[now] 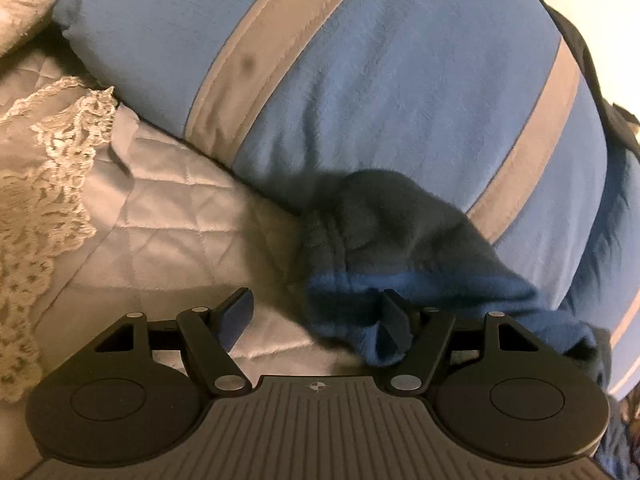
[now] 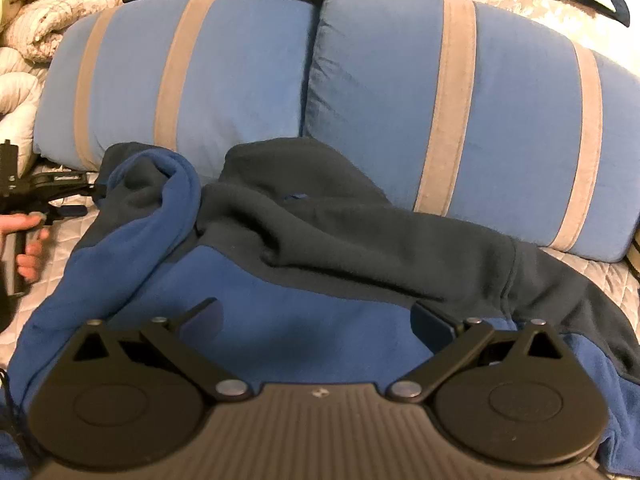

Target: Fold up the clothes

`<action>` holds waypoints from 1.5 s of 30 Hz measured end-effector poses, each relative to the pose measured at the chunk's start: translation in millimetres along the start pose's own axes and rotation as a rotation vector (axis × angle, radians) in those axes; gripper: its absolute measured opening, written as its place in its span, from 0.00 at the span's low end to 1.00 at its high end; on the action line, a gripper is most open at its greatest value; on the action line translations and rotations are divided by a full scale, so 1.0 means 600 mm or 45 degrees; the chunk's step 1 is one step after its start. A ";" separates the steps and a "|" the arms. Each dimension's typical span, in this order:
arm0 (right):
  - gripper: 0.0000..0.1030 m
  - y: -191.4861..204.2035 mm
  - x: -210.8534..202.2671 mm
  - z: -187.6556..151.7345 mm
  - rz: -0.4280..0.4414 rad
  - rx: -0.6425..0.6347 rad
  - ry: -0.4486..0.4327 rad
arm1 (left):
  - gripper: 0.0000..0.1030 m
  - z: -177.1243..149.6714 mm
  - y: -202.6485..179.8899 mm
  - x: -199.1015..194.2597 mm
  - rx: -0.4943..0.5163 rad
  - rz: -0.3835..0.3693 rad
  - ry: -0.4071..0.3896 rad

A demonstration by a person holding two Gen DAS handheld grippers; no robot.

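Fleece jacket (image 2: 280, 300) lies rumpled on the bed (image 1: 160, 220) against the pillows (image 2: 500, 120). Left gripper (image 1: 316, 320) spread at a cuff, right gripper (image 2: 316, 320) spread above it; pinch edges cleanly, pull flat.

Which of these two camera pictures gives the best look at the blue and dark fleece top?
The right wrist view: the fleece top lies spread across the bed below two striped pillows, body and sleeves visible. The left wrist view shows only a sleeve end by the open left gripper.
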State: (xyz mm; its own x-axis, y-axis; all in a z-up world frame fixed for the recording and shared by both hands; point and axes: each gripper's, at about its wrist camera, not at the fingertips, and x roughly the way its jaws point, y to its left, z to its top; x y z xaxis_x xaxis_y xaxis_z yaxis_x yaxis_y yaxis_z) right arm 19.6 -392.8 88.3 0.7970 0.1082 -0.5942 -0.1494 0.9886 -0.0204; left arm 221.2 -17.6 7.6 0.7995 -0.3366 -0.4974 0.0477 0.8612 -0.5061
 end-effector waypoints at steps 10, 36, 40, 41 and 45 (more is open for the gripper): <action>1.00 -0.001 0.002 0.000 -0.011 -0.014 0.013 | 0.24 0.030 -0.048 -0.090 0.065 0.128 0.046; 1.00 -0.004 -0.012 0.001 -0.070 -0.078 -0.026 | 0.27 -0.036 0.071 -0.315 -0.116 0.679 0.217; 1.00 -0.002 -0.008 -0.002 -0.107 -0.108 -0.024 | 0.49 -0.040 0.097 -0.303 -0.125 0.684 0.175; 1.00 -0.002 -0.007 -0.003 -0.112 -0.111 -0.022 | 0.50 -0.042 0.103 -0.303 -0.145 0.680 0.174; 1.00 -0.004 -0.006 -0.004 -0.117 -0.109 -0.019 | 0.52 -0.053 0.124 -0.328 -0.314 0.589 0.171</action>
State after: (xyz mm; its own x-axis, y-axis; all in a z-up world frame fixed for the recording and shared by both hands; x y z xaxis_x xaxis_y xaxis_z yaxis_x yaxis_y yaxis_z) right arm 15.7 -395.6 88.5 0.8183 0.0201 -0.5744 -0.1247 0.9818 -0.1432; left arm 48.5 100.7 45.6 0.6192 -0.0031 -0.7852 -0.4462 0.8214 -0.3551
